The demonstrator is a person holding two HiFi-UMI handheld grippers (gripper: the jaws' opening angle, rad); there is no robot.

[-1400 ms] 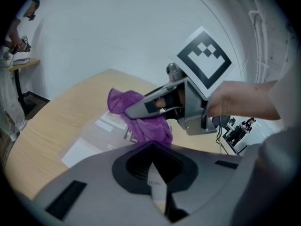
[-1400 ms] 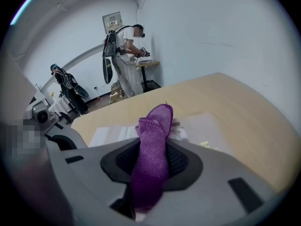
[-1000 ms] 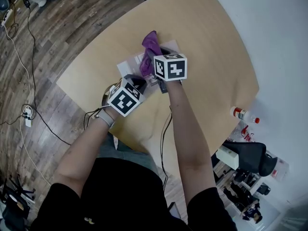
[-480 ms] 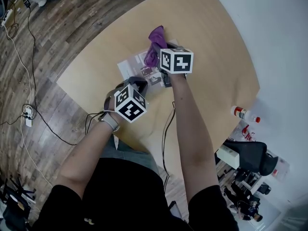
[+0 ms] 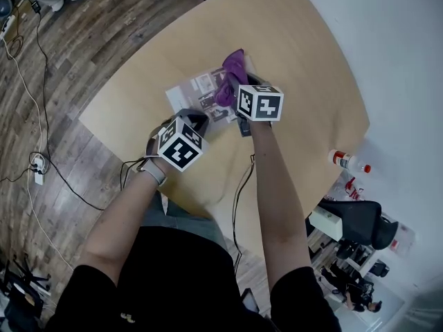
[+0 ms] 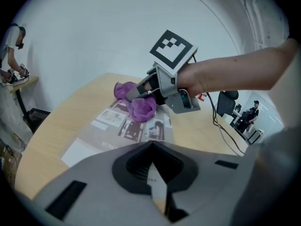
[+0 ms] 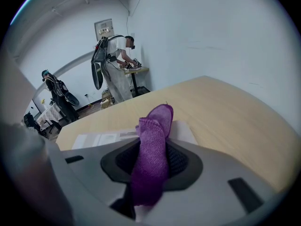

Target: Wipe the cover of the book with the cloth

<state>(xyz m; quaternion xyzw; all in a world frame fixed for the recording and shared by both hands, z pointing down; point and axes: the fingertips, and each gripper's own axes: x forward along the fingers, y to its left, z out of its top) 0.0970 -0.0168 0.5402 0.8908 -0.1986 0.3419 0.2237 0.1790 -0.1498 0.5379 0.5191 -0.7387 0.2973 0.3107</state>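
Right gripper view: we list right gripper (image 7: pixel 153 161) clenched on purple cloth (image 7: pixel 159 121). Left gripper (image 6: pixel 153 175) pinches the book (image 6: pixel 123 127) at its near edge. Bare tabletop (image 5: pixel 304 61) beyond.

One worktop (image 5: pixel 304 61) carries one book (image 5: pixel 196 88) and one purple cloth (image 5: pixel 232 75). Two tools are over the worktop: the left tool (image 6: pixel 157 189) and the right tool (image 7: pixel 149 173). One bottle (image 5: pixel 348 162) lies near the worktop's edge.
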